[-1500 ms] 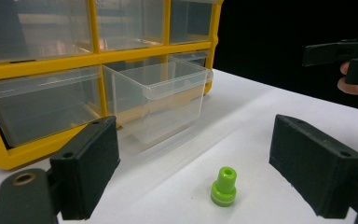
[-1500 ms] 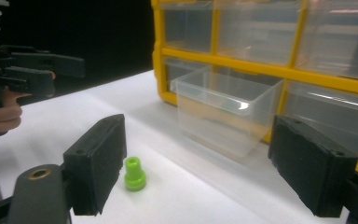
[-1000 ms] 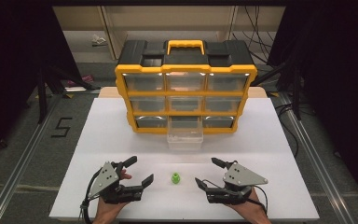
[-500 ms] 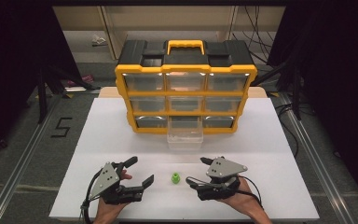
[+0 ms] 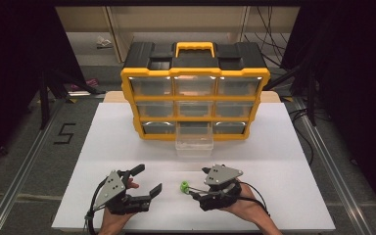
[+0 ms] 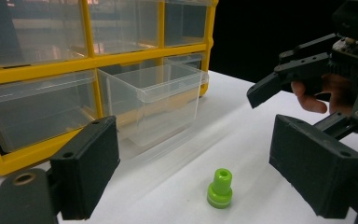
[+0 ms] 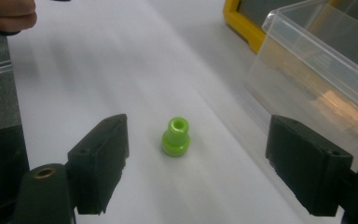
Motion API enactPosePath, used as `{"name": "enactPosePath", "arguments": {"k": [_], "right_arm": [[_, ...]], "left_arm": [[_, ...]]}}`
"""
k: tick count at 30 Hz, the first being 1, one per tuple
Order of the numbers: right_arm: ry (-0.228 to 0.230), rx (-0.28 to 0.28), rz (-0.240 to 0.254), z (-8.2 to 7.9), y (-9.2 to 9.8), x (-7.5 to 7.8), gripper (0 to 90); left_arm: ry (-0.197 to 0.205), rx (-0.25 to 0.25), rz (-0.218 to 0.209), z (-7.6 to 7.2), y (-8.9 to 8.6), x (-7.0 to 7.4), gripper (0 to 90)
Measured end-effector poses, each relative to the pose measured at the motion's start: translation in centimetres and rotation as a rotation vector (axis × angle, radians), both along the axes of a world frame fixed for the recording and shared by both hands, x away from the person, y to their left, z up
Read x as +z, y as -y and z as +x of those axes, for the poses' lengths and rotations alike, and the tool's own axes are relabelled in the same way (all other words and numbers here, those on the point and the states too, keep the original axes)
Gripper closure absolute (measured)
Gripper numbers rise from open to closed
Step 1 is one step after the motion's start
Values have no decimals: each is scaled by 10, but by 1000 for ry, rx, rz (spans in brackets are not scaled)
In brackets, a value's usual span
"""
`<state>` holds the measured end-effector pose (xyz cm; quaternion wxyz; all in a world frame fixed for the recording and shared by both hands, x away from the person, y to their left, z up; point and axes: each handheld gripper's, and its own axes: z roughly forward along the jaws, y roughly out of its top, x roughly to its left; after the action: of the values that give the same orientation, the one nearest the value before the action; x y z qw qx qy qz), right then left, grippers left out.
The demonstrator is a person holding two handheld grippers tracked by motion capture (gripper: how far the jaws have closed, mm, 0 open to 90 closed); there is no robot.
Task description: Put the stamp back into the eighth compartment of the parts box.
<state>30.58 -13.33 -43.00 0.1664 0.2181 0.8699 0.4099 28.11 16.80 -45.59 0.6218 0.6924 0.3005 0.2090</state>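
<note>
Green piece (image 5: pixel 183 186): a small green plastic part with a wide round base, a narrower neck and a hole in its top, standing upright on the white table (image 5: pixel 293 166), near the front edge, between the two grippers and in front of the pulled-out drawer.
Left gripper (image 5: pixel 147 181): at the left of the high view, held in the person's left hand (image 5: pixel 115 215); its two black jaws stand wide apart and grip nothing. It is apart from the green piece, which lies to its right.
Left gripper view: the green piece (image 6: pixel 220 188) stands low between the two spread jaws, clear of both; beyond it is the right gripper with fingertips (image 6: pixel 307 100) showing.
Right gripper (image 5: pixel 196 186): in the person's right hand (image 5: pixel 245 208), pointing left toward the green piece, released, with its jaw tips just beside the piece.
Right gripper view: the green piece (image 7: pixel 175 137) sits on the table between the open jaws, touching neither.
Organizer (image 5: pixel 195 93): a yellow-and-black drawer cabinet with a yellow handle, standing at the back of the table, three rows of clear drawers.
Open drawer (image 5: pixel 194 142): the clear bottom-middle drawer, pulled out toward the person, looks empty.
</note>
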Motion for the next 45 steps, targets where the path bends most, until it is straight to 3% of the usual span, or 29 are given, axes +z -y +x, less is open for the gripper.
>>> {"name": "enactPosePath", "arguments": {"k": [23, 45], "right_arm": [[-82, 30, -50, 18, -18, -22, 290], [-123, 54, -114, 30, -29, -34, 370]], "left_arm": [[-1, 9, -2, 0, 1, 0, 152], [15, 1, -18, -1, 0, 1, 153]]}}
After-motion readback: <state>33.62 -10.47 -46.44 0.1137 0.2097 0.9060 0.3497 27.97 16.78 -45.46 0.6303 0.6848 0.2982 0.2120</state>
